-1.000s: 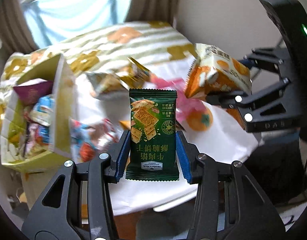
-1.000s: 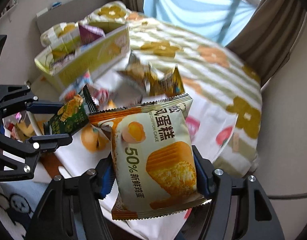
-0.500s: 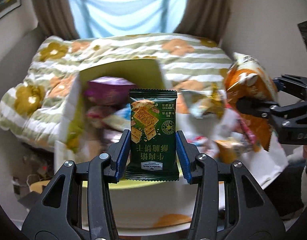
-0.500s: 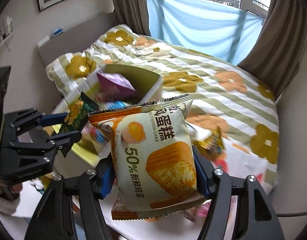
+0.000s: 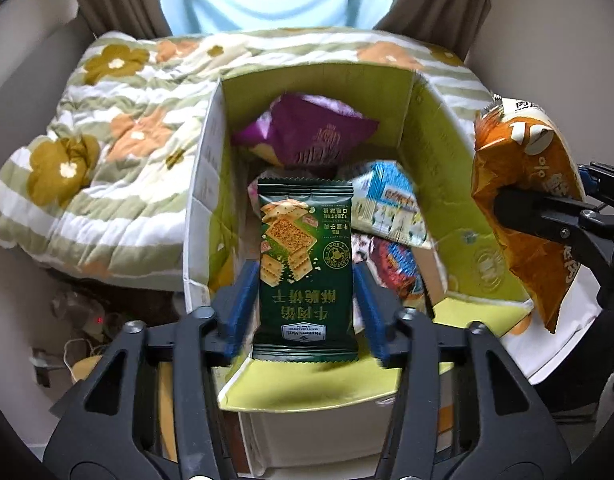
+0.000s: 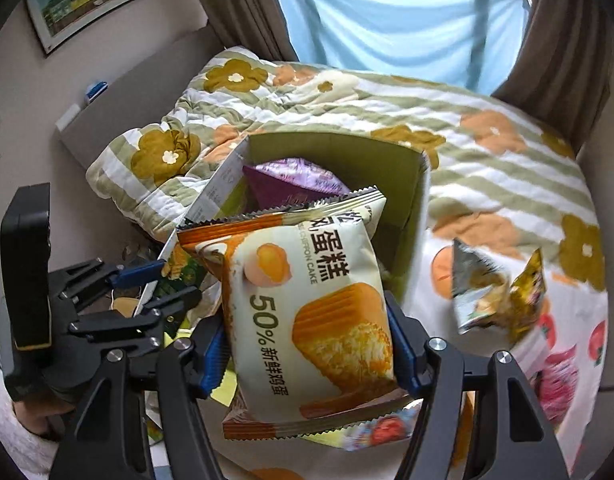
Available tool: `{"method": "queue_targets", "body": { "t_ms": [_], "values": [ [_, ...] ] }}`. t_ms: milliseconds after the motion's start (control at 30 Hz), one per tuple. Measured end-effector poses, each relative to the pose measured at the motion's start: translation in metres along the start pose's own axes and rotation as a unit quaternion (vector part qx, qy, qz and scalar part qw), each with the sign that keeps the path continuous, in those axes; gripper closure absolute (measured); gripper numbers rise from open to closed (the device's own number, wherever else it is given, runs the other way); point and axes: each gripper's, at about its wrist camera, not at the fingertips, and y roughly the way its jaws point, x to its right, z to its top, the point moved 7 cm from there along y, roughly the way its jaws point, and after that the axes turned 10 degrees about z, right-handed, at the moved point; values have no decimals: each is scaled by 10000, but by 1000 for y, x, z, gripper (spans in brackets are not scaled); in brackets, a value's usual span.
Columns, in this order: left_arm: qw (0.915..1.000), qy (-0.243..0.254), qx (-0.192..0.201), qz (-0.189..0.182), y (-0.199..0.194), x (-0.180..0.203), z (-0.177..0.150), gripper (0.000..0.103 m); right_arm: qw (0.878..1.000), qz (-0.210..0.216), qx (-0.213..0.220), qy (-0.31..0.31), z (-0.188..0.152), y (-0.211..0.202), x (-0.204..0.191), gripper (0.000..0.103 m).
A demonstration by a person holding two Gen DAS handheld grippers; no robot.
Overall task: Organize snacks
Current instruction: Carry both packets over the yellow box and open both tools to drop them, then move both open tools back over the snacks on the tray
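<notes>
My left gripper (image 5: 305, 304) is shut on a dark green cracker packet (image 5: 306, 268) and holds it above the open green cardboard box (image 5: 443, 168). The box holds a purple bag (image 5: 311, 136), a blue and white packet (image 5: 387, 204) and other snacks. My right gripper (image 6: 307, 344) is shut on an orange and cream chiffon cake packet (image 6: 307, 300), just right of the box; that packet shows in the left wrist view (image 5: 523, 200). The left gripper shows in the right wrist view (image 6: 147, 280) at the box's left wall.
The box (image 6: 419, 208) stands on a table with a white fruit-print cloth (image 6: 563, 344). A silver and yellow snack packet (image 6: 495, 292) lies on the cloth to the right. A flowered quilt on a bed (image 5: 107, 152) lies behind. Curtains and a window are beyond.
Both grippers have swung left from the loose snacks on the cloth to the box. The left gripper now hangs over the box opening, the right beside it. Both keep their packets.
</notes>
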Motion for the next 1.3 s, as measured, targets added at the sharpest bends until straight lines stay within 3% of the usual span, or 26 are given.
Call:
{"method": "queue_targets", "body": {
  "t_ms": [67,233,433,733,767,867,1300],
  "values": [
    [10000,-57,-1,-2,6,-4,-2,0,10000,-36,-34,83,-3,5,-2,40],
    [9996,-237,59,-123,1,-8,-11,0,9997,-97,-29,225,-9,7,-2,41],
    [9990,-219,215,312,-20,-15,-21,0,9987,92,43,493,-13,10,3,40],
    [9978,-468,234,414,-17,-26,-15,0,9968,283,40,747,-1,30,8,39],
    [9977,-488,214,416,-15,-26,-16,1,9965,315,35,769,-2,32,7,35],
    [9976,-504,138,456,-11,-26,-21,1,9963,358,174,768,-1,31,7,0],
    [9978,-439,196,450,-25,-4,-29,1,9975,449,176,516,-23,14,2,0]
  ]
}}
